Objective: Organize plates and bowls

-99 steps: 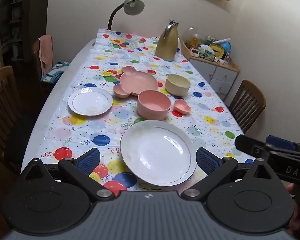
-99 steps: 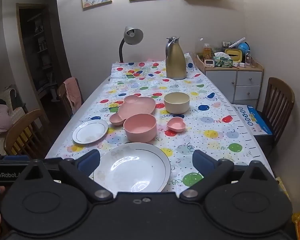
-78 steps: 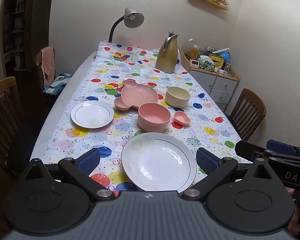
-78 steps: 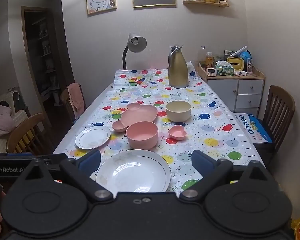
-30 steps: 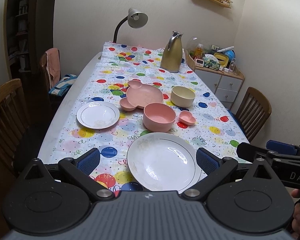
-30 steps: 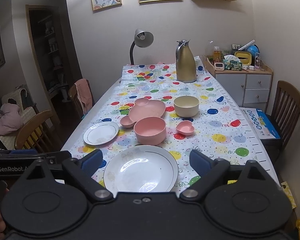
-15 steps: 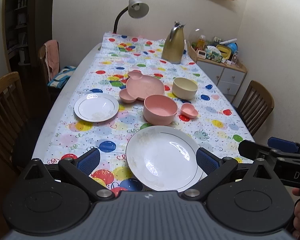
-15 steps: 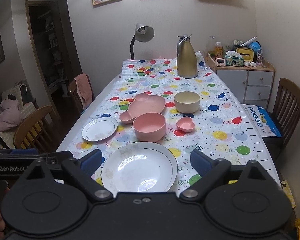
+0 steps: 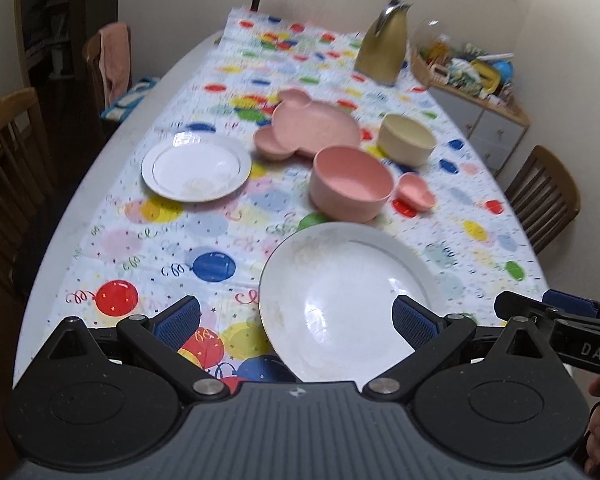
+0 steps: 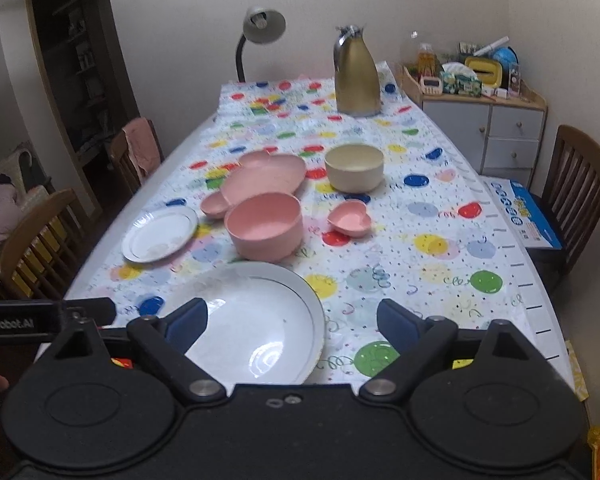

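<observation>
A large white plate [image 9: 348,300] [image 10: 256,320] lies at the table's near edge. Behind it stands a pink bowl [image 9: 350,188] [image 10: 264,226]. Further back lie a pink mouse-shaped plate [image 9: 308,130] [image 10: 260,180], a cream bowl [image 9: 407,144] [image 10: 354,166] and a small pink heart dish [image 9: 414,196] [image 10: 350,222]. A small white plate [image 9: 196,166] [image 10: 160,232] lies at the left. My left gripper [image 9: 296,322] is open and empty above the near edge. My right gripper [image 10: 292,322] is open and empty beside it.
A gold thermos jug [image 10: 356,74] and a desk lamp [image 10: 260,32] stand at the table's far end. Wooden chairs [image 10: 580,184] [image 9: 4,152] flank the table. A cluttered cabinet [image 10: 484,120] stands at the right wall.
Both grippers have moved forward and lower toward the large white plate. The dishes have not moved.
</observation>
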